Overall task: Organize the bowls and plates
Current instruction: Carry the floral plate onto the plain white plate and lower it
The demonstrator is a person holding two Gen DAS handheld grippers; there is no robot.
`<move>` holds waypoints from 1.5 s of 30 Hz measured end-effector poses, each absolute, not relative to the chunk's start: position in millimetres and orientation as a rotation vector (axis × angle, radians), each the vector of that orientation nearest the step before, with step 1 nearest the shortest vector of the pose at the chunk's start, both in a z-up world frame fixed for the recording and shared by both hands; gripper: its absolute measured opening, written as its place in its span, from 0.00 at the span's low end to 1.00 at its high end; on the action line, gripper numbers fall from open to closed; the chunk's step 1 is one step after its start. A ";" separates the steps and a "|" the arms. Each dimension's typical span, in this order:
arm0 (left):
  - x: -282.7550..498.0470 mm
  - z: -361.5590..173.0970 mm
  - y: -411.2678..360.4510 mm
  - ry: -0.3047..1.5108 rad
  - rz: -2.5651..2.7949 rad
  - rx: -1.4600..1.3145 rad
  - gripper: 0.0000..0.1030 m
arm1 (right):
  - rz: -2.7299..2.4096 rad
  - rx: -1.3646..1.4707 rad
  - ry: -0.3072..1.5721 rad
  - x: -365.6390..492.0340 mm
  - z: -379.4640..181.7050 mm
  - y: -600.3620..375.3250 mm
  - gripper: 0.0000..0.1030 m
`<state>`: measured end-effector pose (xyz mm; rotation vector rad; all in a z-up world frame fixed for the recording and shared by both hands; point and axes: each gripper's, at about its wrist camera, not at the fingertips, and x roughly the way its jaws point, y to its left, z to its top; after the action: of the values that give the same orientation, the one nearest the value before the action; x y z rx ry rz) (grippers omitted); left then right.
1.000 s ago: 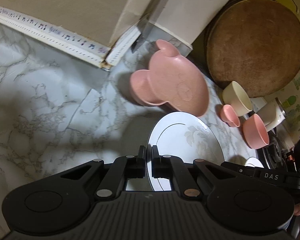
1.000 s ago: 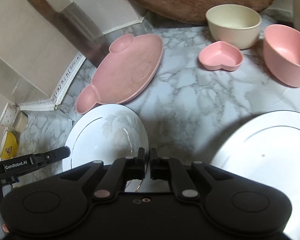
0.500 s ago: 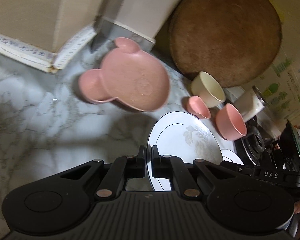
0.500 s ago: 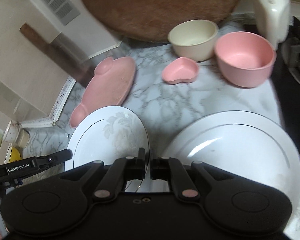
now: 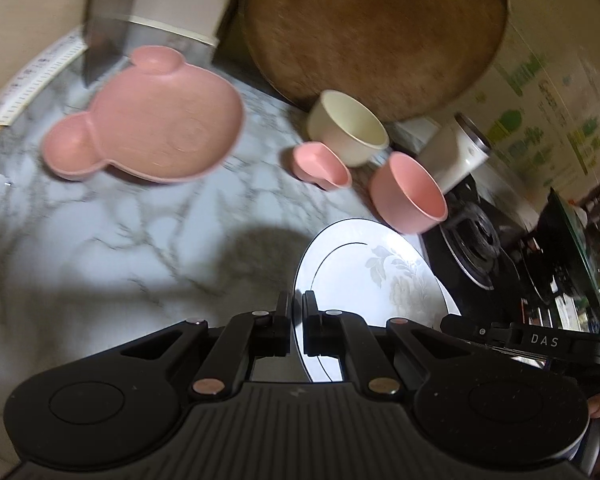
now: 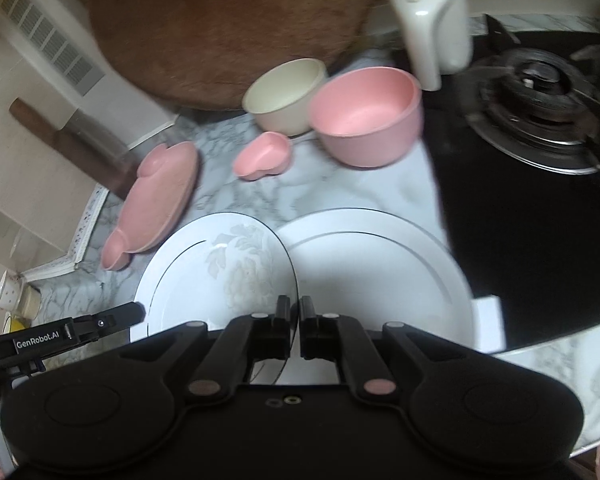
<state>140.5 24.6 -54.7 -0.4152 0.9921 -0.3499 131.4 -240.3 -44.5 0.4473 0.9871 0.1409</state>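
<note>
Both grippers are shut on opposite rims of one white floral plate (image 5: 384, 276) (image 6: 216, 272), held above the marble counter. My left gripper (image 5: 297, 320) pinches its left rim; my right gripper (image 6: 295, 322) pinches its right rim. A larger white plate (image 6: 380, 268) lies on the counter just right of and partly under the held plate. A pink bear-shaped plate (image 5: 148, 136) (image 6: 156, 204), a pink heart dish (image 5: 320, 162) (image 6: 262, 156), a cream bowl (image 5: 348, 128) (image 6: 286, 96) and a pink bowl (image 5: 408, 192) (image 6: 366, 116) sit behind.
A round wooden board (image 5: 372, 28) (image 6: 220, 28) leans at the back. A white mug (image 6: 432, 24) stands beside a black gas stove (image 6: 540, 120) on the right. A cleaver (image 6: 68, 140) leans on the left wall.
Both grippers have carried the floral plate to the right, toward the larger white plate and the stove. The pink bear plate has slid left in both views.
</note>
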 end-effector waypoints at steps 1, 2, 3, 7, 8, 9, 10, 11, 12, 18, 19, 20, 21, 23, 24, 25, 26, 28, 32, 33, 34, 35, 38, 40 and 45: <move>140.4 -55.6 19.2 0.997 -0.356 -0.412 0.04 | 0.137 0.452 0.987 128.4 -45.6 -245.5 0.05; 140.5 -56.7 14.6 1.001 -0.361 -0.407 0.04 | 0.133 0.457 0.987 125.3 -46.9 -250.5 0.05; 140.2 -57.6 9.5 1.004 -0.365 -0.402 0.04 | 0.129 0.462 0.987 122.0 -48.5 -254.5 0.05; 139.8 -61.7 -9.8 1.020 -0.383 -0.378 0.04 | 0.107 0.478 0.991 112.7 -55.0 -270.5 0.05; 140.1 -62.6 -14.6 1.023 -0.386 -0.370 0.04 | 0.101 0.478 0.993 111.0 -56.9 -273.4 0.05; 139.9 -63.5 -19.0 1.026 -0.390 -0.361 0.04 | 0.096 0.480 0.995 109.7 -59.0 -276.6 0.05; 140.0 -64.7 -23.0 1.030 -0.392 -0.356 0.04 | 0.093 0.482 0.997 108.5 -61.1 -279.6 0.05; 140.2 -65.9 -26.3 1.033 -0.393 -0.351 0.04 | 0.091 0.484 0.998 107.5 -63.2 -282.4 0.05; 140.4 -67.1 -30.0 1.036 -0.393 -0.345 0.04 | 0.090 0.487 1.001 106.8 -65.4 -285.0 0.05; 141.4 -73.9 -45.1 1.047 -0.390 -0.306 0.04 | 0.084 0.475 1.013 104.0 -72.7 -293.3 0.05; 141.5 -75.2 -47.0 1.048 -0.391 -0.299 0.04 | 0.084 0.468 1.013 104.1 -72.8 -293.6 0.05; 141.4 -76.8 -48.3 1.052 -0.390 -0.298 0.04 | 0.083 0.463 1.012 104.0 -72.9 -294.3 0.05; 141.6 -78.1 -49.4 1.055 -0.389 -0.296 0.04 | 0.083 0.460 1.012 104.0 -72.9 -294.9 0.05; 141.4 -80.9 -52.5 1.059 -0.387 -0.284 0.04 | 0.086 0.447 1.011 104.8 -72.8 -294.8 0.05; 141.3 -82.3 -53.3 1.062 -0.385 -0.281 0.04 | 0.087 0.441 1.011 105.0 -72.8 -294.5 0.05; 141.5 -83.6 -53.8 1.065 -0.384 -0.281 0.04 | 0.088 0.435 1.012 105.5 -72.8 -294.4 0.05; 141.5 -84.5 -54.2 1.066 -0.384 -0.278 0.04 | 0.091 0.431 1.013 105.7 -72.7 -294.5 0.05; 141.5 -85.7 -55.0 1.068 -0.379 -0.271 0.04 | 0.094 0.433 1.018 106.8 -73.7 -295.0 0.05; 141.7 -86.9 -57.3 1.069 -0.378 -0.255 0.04 | 0.098 0.423 1.021 107.7 -73.8 -294.9 0.05; 141.6 -87.2 -57.7 1.069 -0.379 -0.252 0.04 | 0.099 0.420 1.021 108.2 -74.0 -294.7 0.05; 141.6 -87.5 -58.2 1.070 -0.380 -0.251 0.04 | 0.099 0.417 1.021 108.1 -73.9 -294.6 0.05; 141.7 -87.9 -58.8 1.071 -0.382 -0.247 0.04 | 0.100 0.414 1.021 108.0 -73.8 -294.6 0.05; 141.3 -88.8 -61.5 1.071 -0.385 -0.226 0.04 | 0.099 0.407 1.020 108.1 -73.4 -294.5 0.05; 141.5 -90.2 -63.3 1.077 -0.388 -0.218 0.04 | 0.099 0.408 1.020 107.7 -73.5 -295.5 0.04; 140.0 -89.4 -70.2 1.075 -0.388 -0.158 0.04 | 0.095 0.420 1.021 106.8 -74.3 -297.1 0.04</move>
<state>140.0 -70.2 -89.4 -0.1585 1.0745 -0.3881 106.8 -297.1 -74.3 0.4199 1.0210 0.0954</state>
